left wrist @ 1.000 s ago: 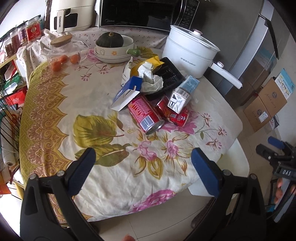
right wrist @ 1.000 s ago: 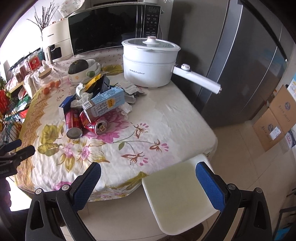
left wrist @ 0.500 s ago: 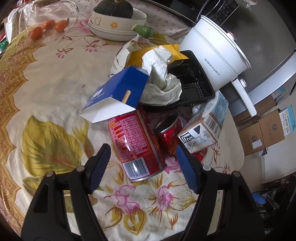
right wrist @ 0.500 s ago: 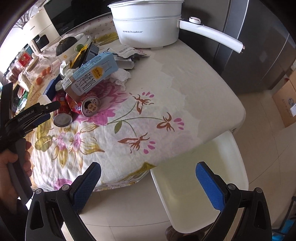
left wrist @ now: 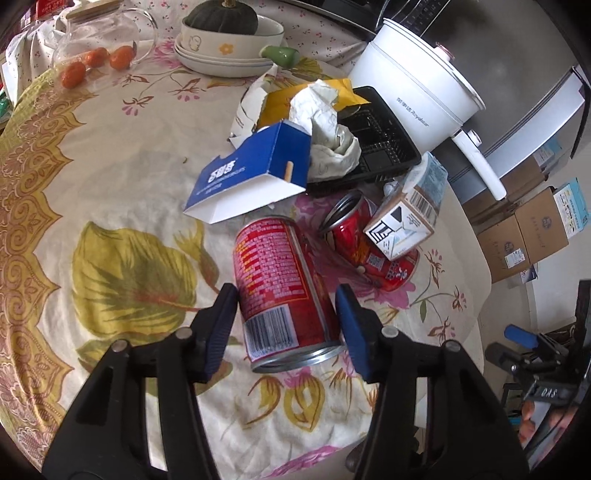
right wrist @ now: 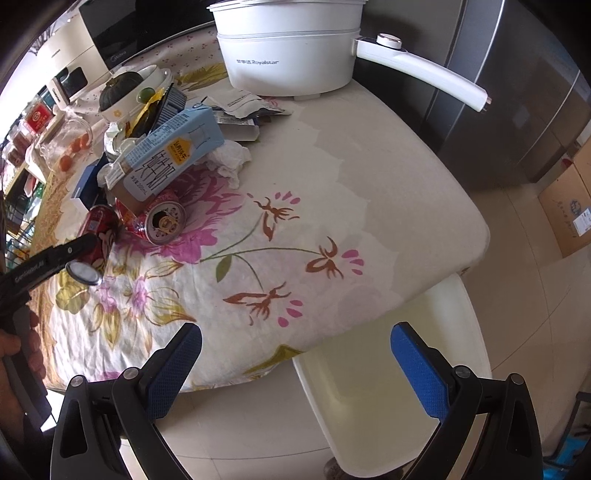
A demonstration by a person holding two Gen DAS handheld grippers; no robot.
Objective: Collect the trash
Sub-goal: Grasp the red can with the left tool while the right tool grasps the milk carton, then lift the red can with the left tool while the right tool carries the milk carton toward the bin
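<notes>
A heap of trash lies on the floral tablecloth [left wrist: 110, 206]. A red can [left wrist: 284, 291] lies on its side, and my left gripper [left wrist: 286, 299] has a blue pad on each side of it, touching or nearly touching. Behind it lie a second red can [left wrist: 354, 229], a milk carton [left wrist: 406, 218], a blue box [left wrist: 251, 177], crumpled paper [left wrist: 328, 129] and a black tray [left wrist: 380, 147]. My right gripper [right wrist: 295, 347] is open and empty at the table's front edge. The red can held by the left gripper shows at far left in the right wrist view [right wrist: 98, 232].
A white electric pot [right wrist: 288, 51] with a long handle stands at the back of the table. A bowl with a squash [left wrist: 229, 33] and a glass jar of oranges [left wrist: 96, 48] stand at the far side. A white chair [right wrist: 399, 391] is under the table edge. Cardboard boxes [left wrist: 524, 236] sit on the floor.
My left gripper has moved in over the table and narrowed its jaws around the lying red can. My right gripper has come closer to the table edge.
</notes>
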